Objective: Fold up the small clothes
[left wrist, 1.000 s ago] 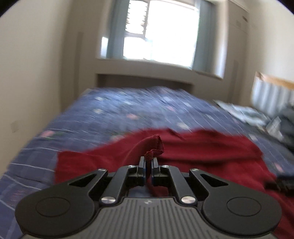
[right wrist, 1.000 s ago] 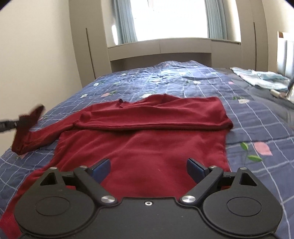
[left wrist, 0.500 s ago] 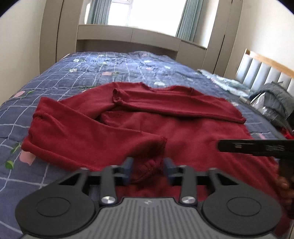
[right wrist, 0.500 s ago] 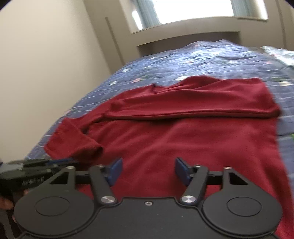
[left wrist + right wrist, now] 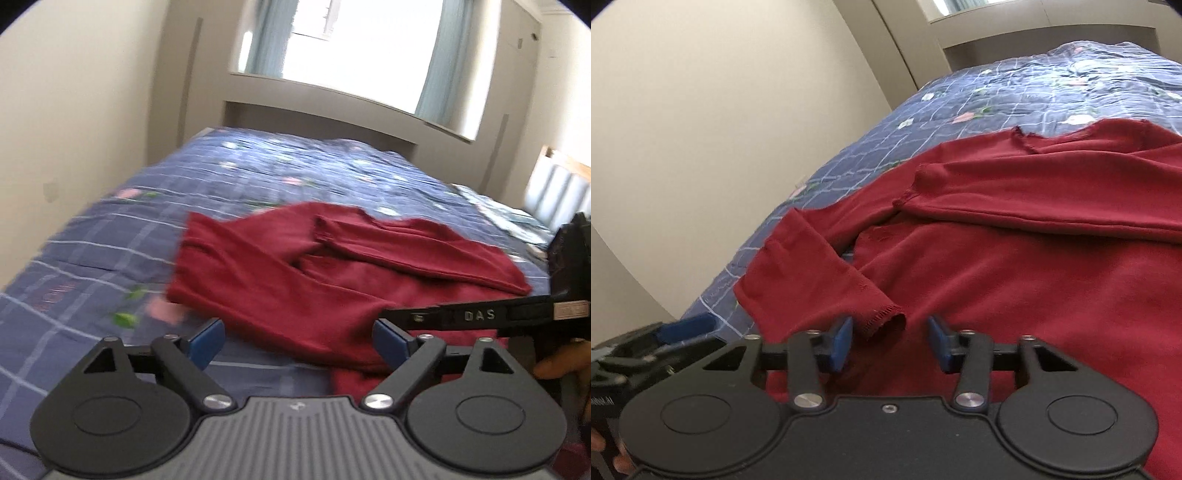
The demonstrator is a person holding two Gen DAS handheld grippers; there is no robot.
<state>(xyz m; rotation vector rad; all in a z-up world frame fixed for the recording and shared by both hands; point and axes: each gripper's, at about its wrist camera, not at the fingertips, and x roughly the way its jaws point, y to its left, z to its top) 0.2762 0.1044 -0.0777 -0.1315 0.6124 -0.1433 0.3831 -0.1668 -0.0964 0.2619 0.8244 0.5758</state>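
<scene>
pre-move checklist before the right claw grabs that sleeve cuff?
1. Left claw clear of fabric: ok, jaws opening, nothing pinched.
2. Dark red knit sweater lying on the blue checked bedspread: ok.
3. Left sleeve cuff folded onto the body: ok.
4. Right claw lined up on that cuff: ok, jaws closing, pads not yet pressing.
5. Far sleeve folded across the chest: ok.
6. Hem edge: cannot tell, hidden.

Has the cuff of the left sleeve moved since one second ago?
Yes. The cuff, then raised beyond the red top's left edge, now lies on its body, released by the opening left tool.
</scene>
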